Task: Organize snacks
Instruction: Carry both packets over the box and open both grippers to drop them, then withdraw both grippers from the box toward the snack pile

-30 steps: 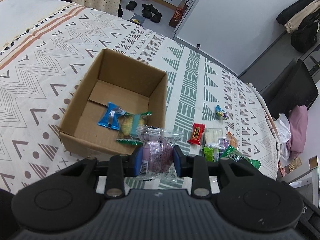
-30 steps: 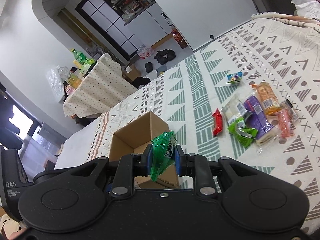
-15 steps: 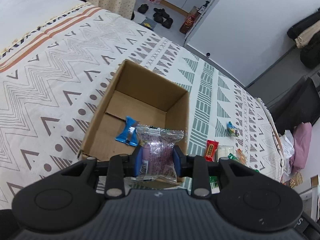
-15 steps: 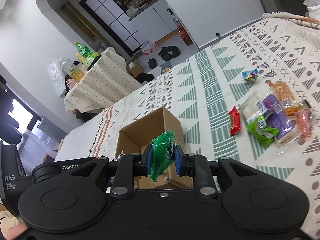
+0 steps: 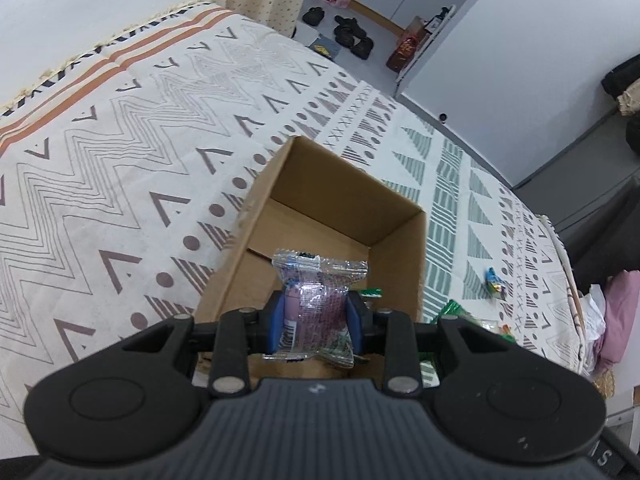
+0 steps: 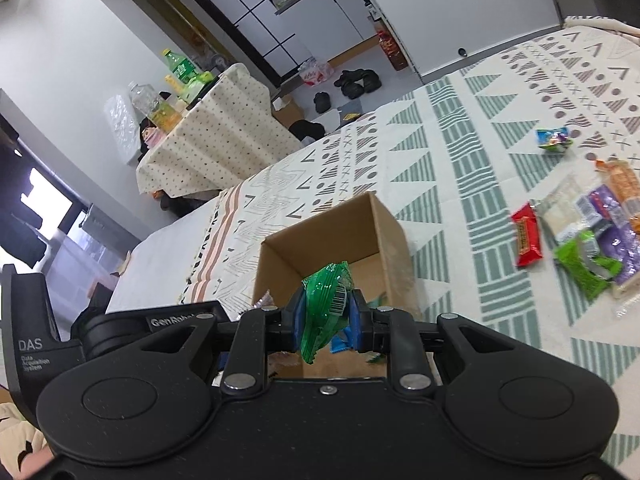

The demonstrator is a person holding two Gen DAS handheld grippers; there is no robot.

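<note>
Both packets should be let go only once they are well past the near wall of the cardboard box (image 5: 400, 216) on the bed (image 5: 120, 140). The left hand-held gripper (image 5: 316, 316) pinches a clear purple-filled packet (image 5: 316, 284); the right hand-held gripper (image 6: 326, 316) clamps a green packet (image 6: 324, 300). Compared with a second ago, the box looms nearer and probably lies directly beneath both.

The left gripper (image 5: 316, 316) clamps a clear purple snack packet (image 5: 316, 300) over the open cardboard box (image 5: 340, 192).

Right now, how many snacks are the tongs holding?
2. The left tongs pinch a clear-wrapped purple snack over the cardboard box. The right tongs pinch a green packet.
</note>
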